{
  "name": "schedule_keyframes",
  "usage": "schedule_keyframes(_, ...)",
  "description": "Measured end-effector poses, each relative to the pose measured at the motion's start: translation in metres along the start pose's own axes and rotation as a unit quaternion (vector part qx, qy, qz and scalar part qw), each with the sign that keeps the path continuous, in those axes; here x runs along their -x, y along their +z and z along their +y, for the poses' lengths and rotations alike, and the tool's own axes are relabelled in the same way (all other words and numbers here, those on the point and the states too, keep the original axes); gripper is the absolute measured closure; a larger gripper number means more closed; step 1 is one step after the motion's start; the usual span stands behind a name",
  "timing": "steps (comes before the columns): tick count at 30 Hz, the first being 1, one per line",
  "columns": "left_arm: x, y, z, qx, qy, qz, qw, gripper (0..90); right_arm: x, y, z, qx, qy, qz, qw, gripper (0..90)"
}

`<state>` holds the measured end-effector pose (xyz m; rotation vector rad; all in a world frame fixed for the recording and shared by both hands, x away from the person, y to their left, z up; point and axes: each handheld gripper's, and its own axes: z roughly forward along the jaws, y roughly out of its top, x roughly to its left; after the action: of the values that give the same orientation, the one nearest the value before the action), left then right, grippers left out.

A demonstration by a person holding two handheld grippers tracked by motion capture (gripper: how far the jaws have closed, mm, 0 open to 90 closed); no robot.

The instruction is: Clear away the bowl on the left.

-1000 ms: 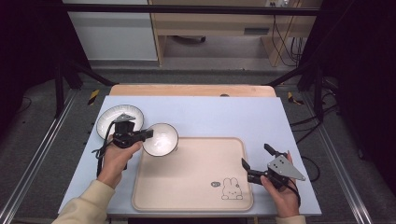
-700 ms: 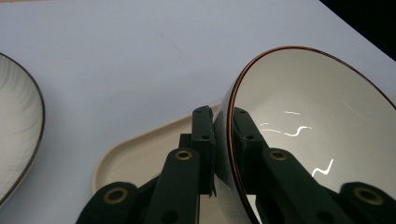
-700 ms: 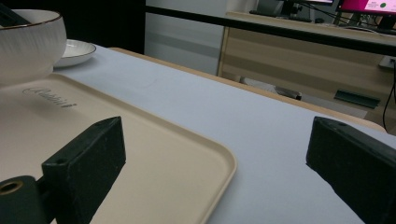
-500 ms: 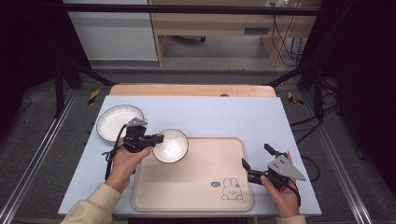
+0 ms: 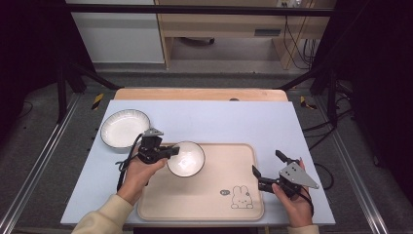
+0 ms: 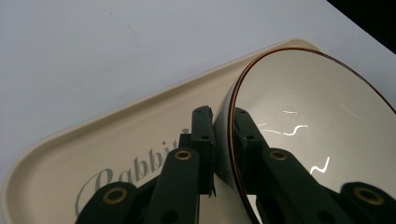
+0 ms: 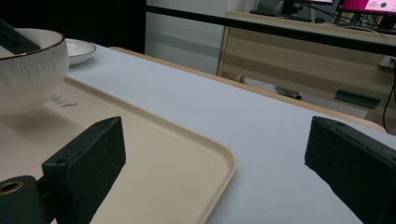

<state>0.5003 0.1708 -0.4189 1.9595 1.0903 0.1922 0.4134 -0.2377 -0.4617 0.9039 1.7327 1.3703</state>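
A white bowl (image 5: 186, 158) with a thin brown rim hangs over the left end of the beige tray (image 5: 209, 195). My left gripper (image 5: 173, 151) is shut on the bowl's near rim; in the left gripper view the rim (image 6: 231, 135) sits pinched between the two jaws, above the tray's printed lettering (image 6: 130, 175). My right gripper (image 5: 265, 169) stands open at the tray's right edge, with nothing between its fingers (image 7: 88, 158). From the right gripper view the bowl (image 7: 28, 70) appears at far left over the tray (image 7: 154, 158).
A white plate (image 5: 125, 127) lies on the pale blue table top (image 5: 219, 119) at the back left, also seen far off in the right gripper view (image 7: 80, 49). A rabbit drawing (image 5: 240, 196) marks the tray's front right. A wooden strip (image 5: 195, 94) runs along the table's far edge.
My left gripper has carried the bowl rightward and toward me, from beside the plate to over the tray's left end. The right gripper has stayed put.
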Motion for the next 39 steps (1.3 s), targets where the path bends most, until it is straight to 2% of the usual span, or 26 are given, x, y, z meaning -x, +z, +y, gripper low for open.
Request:
schedule_keyframes(21, 0.016, 0.017, -0.009, -0.025, 0.015, -0.017, 0.9994, 81.2, 0.000, 0.000, 0.000, 0.000, 0.003, 0.000, 1.0000, 5.1)
schedule_keyframes(39, 0.022, 0.024, -0.015, -0.036, 0.013, -0.027, 0.9989, 81.2, 0.000, 0.000, 0.000, -0.001, 0.003, 0.001, 1.0000, 5.2)
